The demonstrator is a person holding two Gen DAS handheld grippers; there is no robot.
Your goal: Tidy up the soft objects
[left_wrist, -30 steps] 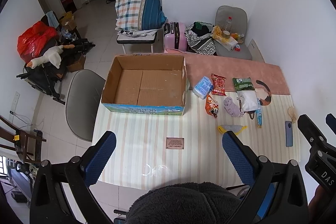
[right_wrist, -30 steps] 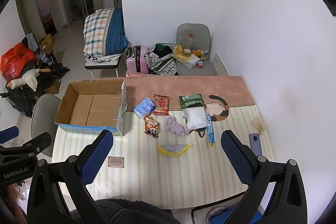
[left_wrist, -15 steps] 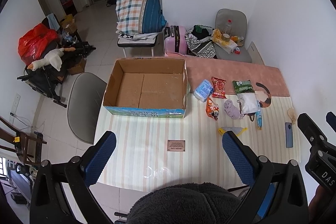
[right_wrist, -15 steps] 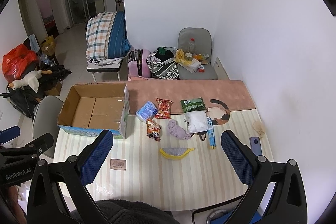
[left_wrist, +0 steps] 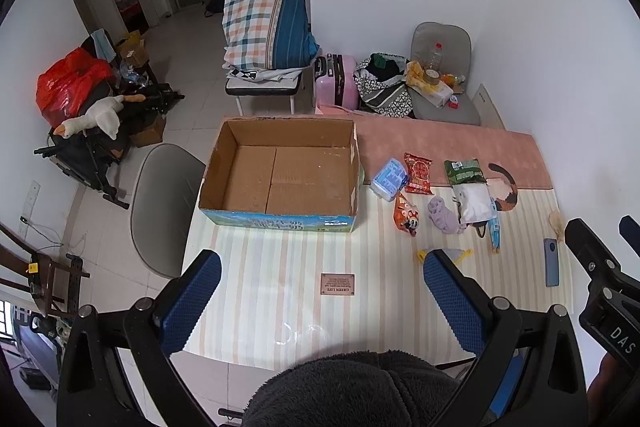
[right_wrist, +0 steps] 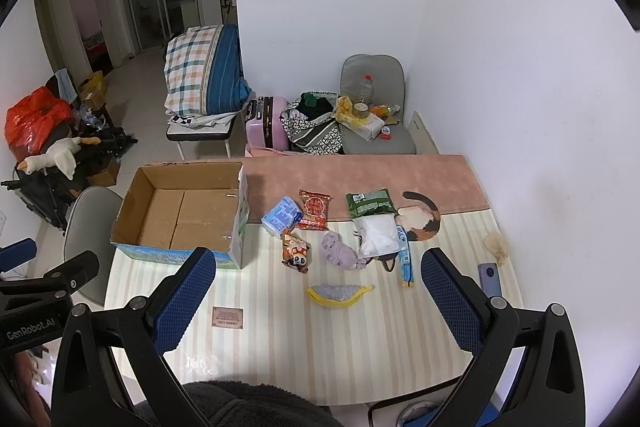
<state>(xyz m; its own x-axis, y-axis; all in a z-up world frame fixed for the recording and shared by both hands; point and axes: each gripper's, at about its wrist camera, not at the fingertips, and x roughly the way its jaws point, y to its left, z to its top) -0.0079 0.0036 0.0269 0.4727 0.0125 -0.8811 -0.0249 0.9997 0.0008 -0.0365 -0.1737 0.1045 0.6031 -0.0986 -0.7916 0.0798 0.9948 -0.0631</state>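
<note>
Bare table [right_wrist: 328,355] before clustered packets [right_wrist: 340,231]

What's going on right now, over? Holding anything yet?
Left gripper open, right gripper open, both empty above the table. Cardboard box empty. Soft items such as the purple cloth lie loose beside it. Nothing blocking.

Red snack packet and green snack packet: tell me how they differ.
The red snack packet is red with a yellow pattern; the green snack packet is dark green with a white label. The red one lies fully uncovered, beside the blue tissue pack; the green one's near end meets the white bag. Both lie flat, straddling the pink mat's edge.
</note>
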